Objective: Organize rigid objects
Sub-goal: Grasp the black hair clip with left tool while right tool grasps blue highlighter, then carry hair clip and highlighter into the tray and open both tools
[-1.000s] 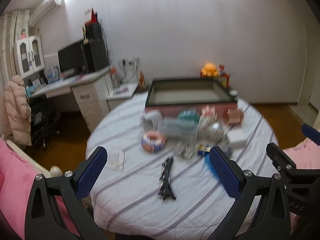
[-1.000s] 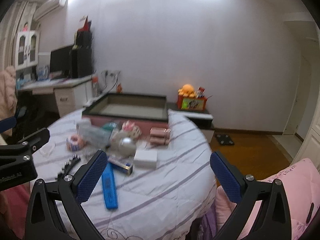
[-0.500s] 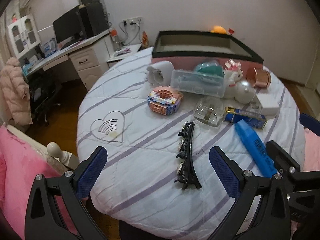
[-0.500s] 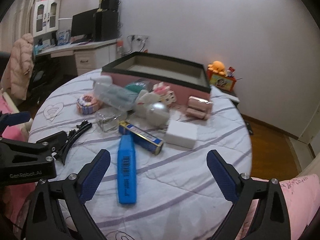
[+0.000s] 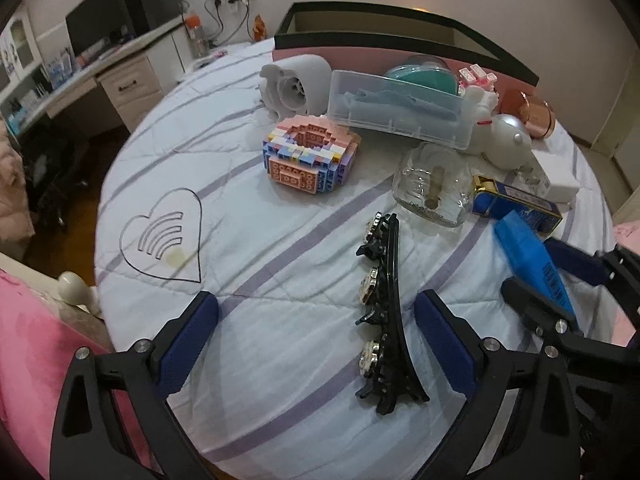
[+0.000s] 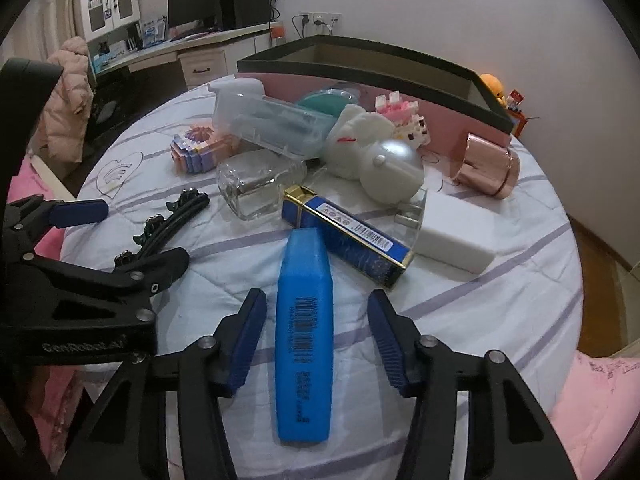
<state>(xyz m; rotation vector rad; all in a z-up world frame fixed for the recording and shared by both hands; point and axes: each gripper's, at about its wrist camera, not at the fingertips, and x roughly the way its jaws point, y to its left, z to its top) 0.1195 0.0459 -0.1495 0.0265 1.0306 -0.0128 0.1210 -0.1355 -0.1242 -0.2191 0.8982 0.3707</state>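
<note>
Blue highlighter (image 6: 305, 332) flat on quilted tabletop (image 6: 500, 300), lengthwise between the pads of the right gripper (image 6: 316, 336); jaws wide, pads standing off both flanks, no contact visible. Black hair clip (image 5: 384, 312) with metal studs alongside, lying partly between the left gripper (image 5: 316, 344) pads, nearer the right-hand pad; jaws wide, nothing held.

Step in hand, by judgement: approach to first pick, both grippers lined up on separate items. Next move likely calls for right jaws to close squarely on the highlighter's long sides, then lift and carry to the box. Left needs a small shift to centre the clip; thin curved body may slip or tilt.

Containers:
- Pink box with dark rim (image 6: 400, 60) at far edge of tabletop, open top; inner floor out of sight, contents cannot be told.
- Clear plastic case (image 5: 400, 108), lid shut, bluish items inside, lying in front of the box.
- Glass bottle (image 5: 432, 188) on its side, apparently empty.
- Blue carton (image 6: 348, 236) touching highlighter tip, closed.
</note>
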